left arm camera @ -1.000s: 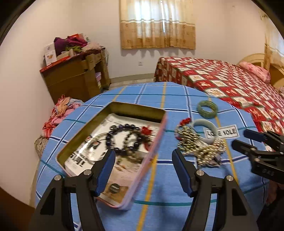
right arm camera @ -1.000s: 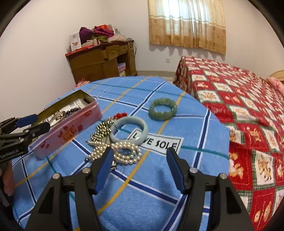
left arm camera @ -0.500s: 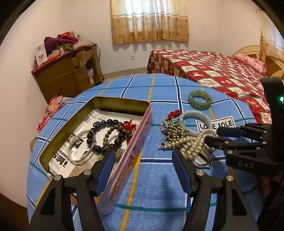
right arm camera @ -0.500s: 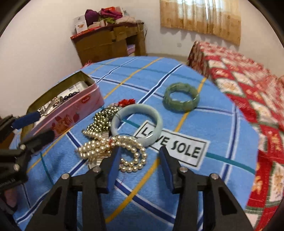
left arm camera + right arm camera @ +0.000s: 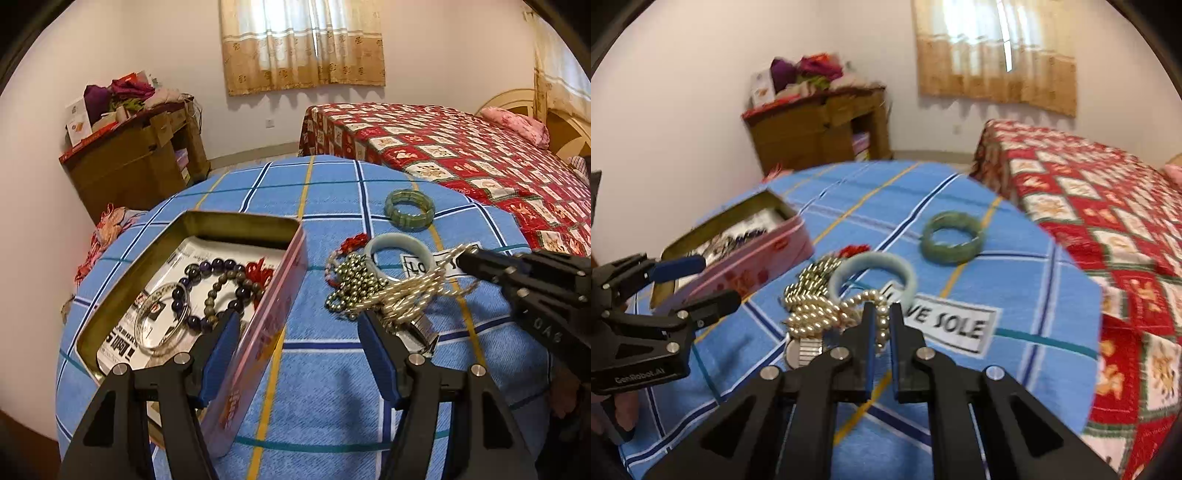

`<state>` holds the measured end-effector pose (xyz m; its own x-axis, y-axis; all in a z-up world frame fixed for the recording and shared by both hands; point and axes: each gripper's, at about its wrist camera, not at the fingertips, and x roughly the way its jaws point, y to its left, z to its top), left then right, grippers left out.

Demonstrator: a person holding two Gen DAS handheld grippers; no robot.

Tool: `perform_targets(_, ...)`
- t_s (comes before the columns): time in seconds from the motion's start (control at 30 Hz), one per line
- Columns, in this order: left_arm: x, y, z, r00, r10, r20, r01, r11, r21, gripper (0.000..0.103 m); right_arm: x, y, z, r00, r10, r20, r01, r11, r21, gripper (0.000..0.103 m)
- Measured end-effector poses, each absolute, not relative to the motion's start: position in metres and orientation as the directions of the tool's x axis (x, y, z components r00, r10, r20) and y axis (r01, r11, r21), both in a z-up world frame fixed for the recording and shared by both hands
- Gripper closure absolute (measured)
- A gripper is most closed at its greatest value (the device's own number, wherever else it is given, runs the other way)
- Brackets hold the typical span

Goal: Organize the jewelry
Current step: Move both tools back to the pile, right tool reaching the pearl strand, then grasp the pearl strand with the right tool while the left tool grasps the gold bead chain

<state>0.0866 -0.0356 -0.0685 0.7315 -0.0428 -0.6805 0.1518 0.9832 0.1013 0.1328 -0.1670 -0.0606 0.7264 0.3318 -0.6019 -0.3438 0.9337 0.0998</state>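
On the blue cloth [image 5: 1015, 258], the right gripper [image 5: 881, 314] seemingly pinches the pearl strand [image 5: 820, 310], while the left gripper [image 5: 295, 332] stays spread.

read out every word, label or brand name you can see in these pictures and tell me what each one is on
"LOVE SOLE", first word partly hidden: white label on the blue checked cloth.
"GenRobot.AI": side of the left gripper, right wrist view.
"DAS": side of the right gripper, left wrist view, less sure.
Large print on the paper lining in the tin: cannot be made out.
Red lettering on the tin's pink side: blurred, unreadable.
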Motion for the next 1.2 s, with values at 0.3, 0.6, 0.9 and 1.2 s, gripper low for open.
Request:
perform_targets(0.3, 0.096, -0.049, -0.071, 0.728, -0.07, -0.682, 0.181, 0.979, 0.093, 0.037, 0.141, -0.186, -0.056, 0.768, 0.243, -0.593, -0.236, 0.967, 0.092, 0.095)
perform_targets(0.6, 0.118, -0.061, -0.086, 0.684, -0.11, -0.721, 0.219, 0.974, 0.059, 0.062, 0.142, -0.182, -0.071, 0.753, 0.232, -0.616, -0.248, 0.967, 0.061, 0.095)
perform_targets(0.9, 0.135, -0.064, -0.094, 0.66, -0.125, -0.741, 0.227, 0.973, 0.038, 0.062, 0.143, -0.18, -0.074, 0.735, 0.253, -0.629, -0.272, 0.96, 0.068, 0.095)
perform_targets(1.2, 0.133, -0.076, -0.096, 0.656, -0.169, -0.736, 0.303, 0.952, 0.052, 0.093, 0.143, -0.176, -0.076, 0.726, 0.26, -0.636, -0.288, 0.956, 0.062, 0.095)
